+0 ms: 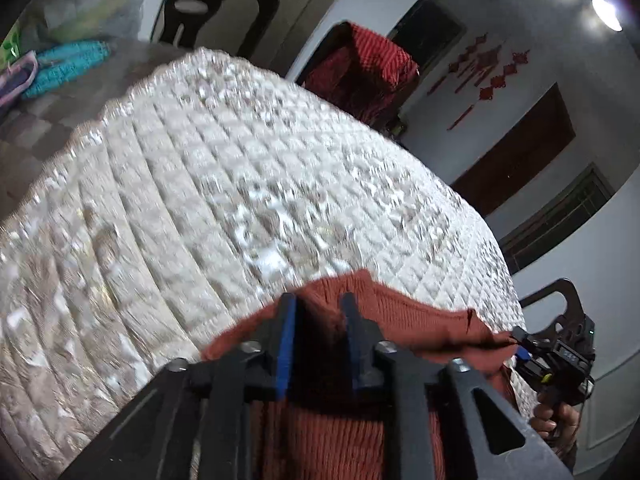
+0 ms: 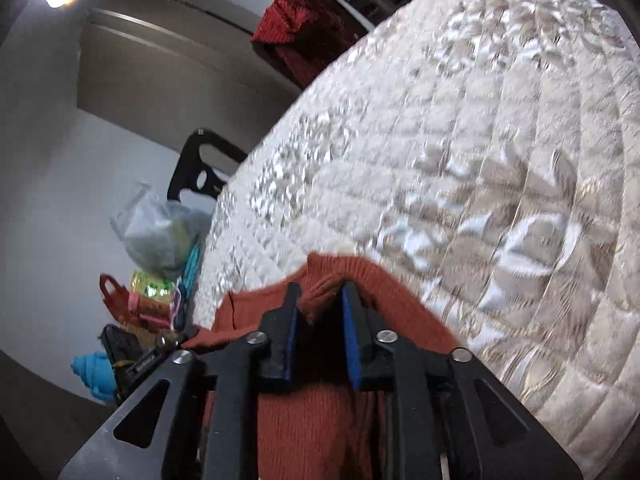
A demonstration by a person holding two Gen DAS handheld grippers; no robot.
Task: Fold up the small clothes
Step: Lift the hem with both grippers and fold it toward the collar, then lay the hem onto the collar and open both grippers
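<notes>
My left gripper [image 1: 316, 300] points forward and down over the quilted pad. Its fingers [image 1: 286, 328] stand part open, with a dark gap between the blue pads. The rust-red knit sweater [image 1: 420, 320] lies under and between them, but neither pad presses on it that I can see. The knit is ribbed and soft, and its top edge rises in a hump just ahead of my left fingertips. From there the cloth stretches right as a taut band to my right gripper [image 1: 520, 340], which a hand [image 1: 556, 412] grips from below.

Ahead of the left fingers the pad [image 1: 240, 180] is pale and shiny, stitched in small squares, and bare out to its curved far edge. Left of it a strip of checked table [image 1: 48, 120] shows, with teal knitwear [image 1: 64, 64] and a clear bag [image 1: 92, 4] near the far corner. A red cloth [image 1: 360, 68] hangs over a chair beyond the far edge.

My right gripper [image 2: 320, 300] also tilts downward. Its fingers [image 2: 350, 332] are part open too; a bunched fold of the sweater [image 2: 320, 420] sits between the tips, nearer the left pad, and I cannot tell whether it is pinched. The cloth hangs below the fingers. To the right of them the pad [image 2: 480, 160] runs wide and bare; to the left its edge drops away toward a bag [image 2: 160, 232].
</notes>
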